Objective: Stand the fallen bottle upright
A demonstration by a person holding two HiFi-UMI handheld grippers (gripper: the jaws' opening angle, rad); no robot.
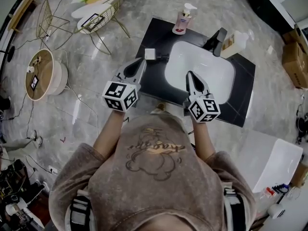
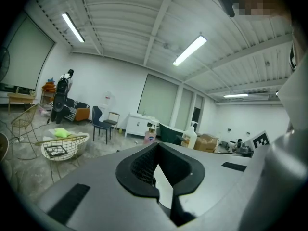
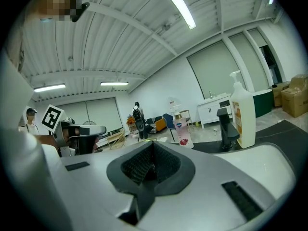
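A round wooden side table point(image 1: 38, 73) is seen at 9 o'clock in the head view, and a gold wire basket chair point(image 1: 98, 18) at 11 o'clock. The left tongs point(image 1: 140, 61) are held over the near left edge of a black slab surface point(image 1: 154, 32), clenched, with nothing between the jaws. A small white cube point(image 1: 149, 53) lies just beyond their tips. A white rectangular sink basin point(image 1: 211, 76) is set into the surface. A pink plastic pump bottle point(image 1: 183, 20) stands upright at 12 o'clock, at the far edge of the surface. The right tongs point(image 1: 190, 74) are held over the near rim of the basin, likewise clenched on nothing. At 1 o'clock, a white plastic pump bottle point(image 1: 236, 42) is shown upright just beside a black faucet point(image 1: 216, 41). No bottle is seen lying down.
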